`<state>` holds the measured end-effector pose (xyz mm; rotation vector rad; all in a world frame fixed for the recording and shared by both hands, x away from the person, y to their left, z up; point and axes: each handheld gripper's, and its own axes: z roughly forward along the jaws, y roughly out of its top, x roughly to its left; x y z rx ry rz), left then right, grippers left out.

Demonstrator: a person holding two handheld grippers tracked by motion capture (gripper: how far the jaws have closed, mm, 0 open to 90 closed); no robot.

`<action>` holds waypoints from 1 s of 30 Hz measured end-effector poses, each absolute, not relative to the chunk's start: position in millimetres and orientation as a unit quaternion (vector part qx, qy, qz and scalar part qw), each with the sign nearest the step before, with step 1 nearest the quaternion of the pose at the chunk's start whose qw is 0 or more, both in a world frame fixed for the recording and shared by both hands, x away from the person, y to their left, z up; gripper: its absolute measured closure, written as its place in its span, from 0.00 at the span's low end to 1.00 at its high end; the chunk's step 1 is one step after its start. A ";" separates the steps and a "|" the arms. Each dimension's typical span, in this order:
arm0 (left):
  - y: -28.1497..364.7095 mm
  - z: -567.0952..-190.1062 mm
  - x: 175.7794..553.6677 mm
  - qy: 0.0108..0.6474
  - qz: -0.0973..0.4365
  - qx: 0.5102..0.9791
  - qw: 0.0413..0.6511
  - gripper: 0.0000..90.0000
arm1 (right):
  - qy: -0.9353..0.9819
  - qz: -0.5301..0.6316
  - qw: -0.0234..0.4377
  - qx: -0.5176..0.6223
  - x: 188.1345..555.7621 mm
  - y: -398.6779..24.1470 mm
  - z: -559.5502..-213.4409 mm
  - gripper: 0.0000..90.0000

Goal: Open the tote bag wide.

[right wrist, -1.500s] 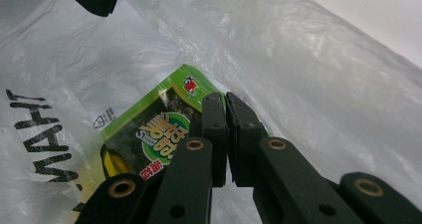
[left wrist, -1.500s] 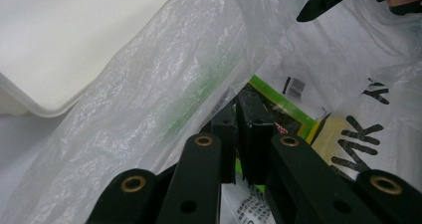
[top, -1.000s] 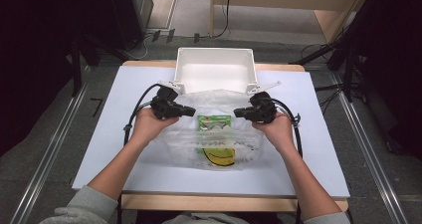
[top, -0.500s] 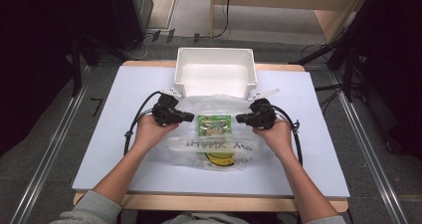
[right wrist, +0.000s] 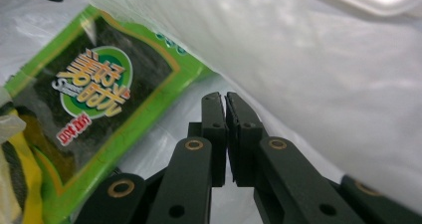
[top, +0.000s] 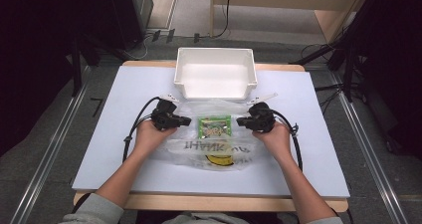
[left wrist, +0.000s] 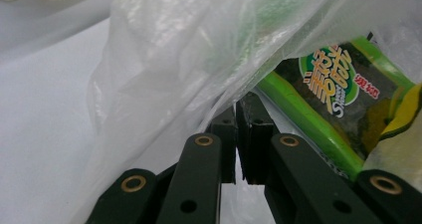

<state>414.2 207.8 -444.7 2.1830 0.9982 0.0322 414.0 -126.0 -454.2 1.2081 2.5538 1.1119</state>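
High view, nearest: person's forearms come in from the near edge of the tabletop point(top: 99, 149).
Bag: clear plastic bag point(top: 214, 144) lies flat on the tabletop, just in front of the white bin point(top: 215, 72), printed side up.
Packet: green snack packet point(top: 215, 126) sits inside the bag, toward the end nearest the bin.
Left tool: left tool point(top: 185, 120) has its jaws pressed together on the bag's film at the bag's left edge; the left gripper view shows the film pinched there point(left wrist: 239, 134).
Right tool: right tool point(top: 241, 121) is likewise clamped on the film at the bag's right edge point(right wrist: 226, 129).
Far: bin stands open beyond the bag.
Risk: both holds are on thin, slippery film; a lift could let it slide out or tear.
Risk: tipping the bag's mouth could spill the packet short of the bin.
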 end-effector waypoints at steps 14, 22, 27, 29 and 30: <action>217.1 -454.8 416.4 0.412 0.031 0.846 0.337 0.98 | 0.836 0.345 0.065 0.422 412.2 -135.1 -468.7 0.98; 222.1 -455.2 416.8 0.427 0.050 0.843 0.323 0.99 | 0.833 0.337 0.079 0.431 412.5 -141.5 -469.2 0.99; 229.7 -455.3 417.7 0.439 0.054 0.836 0.324 0.99 | 0.827 0.333 0.084 0.445 412.5 -150.2 -469.4 1.00; 231.7 -455.4 417.9 0.439 0.058 0.836 0.324 0.99 | 0.824 0.334 0.086 0.449 412.7 -153.6 -469.6 1.00; 231.7 -455.4 417.9 0.439 0.058 0.836 0.324 0.99 | 0.824 0.334 0.086 0.449 412.7 -153.6 -469.6 1.00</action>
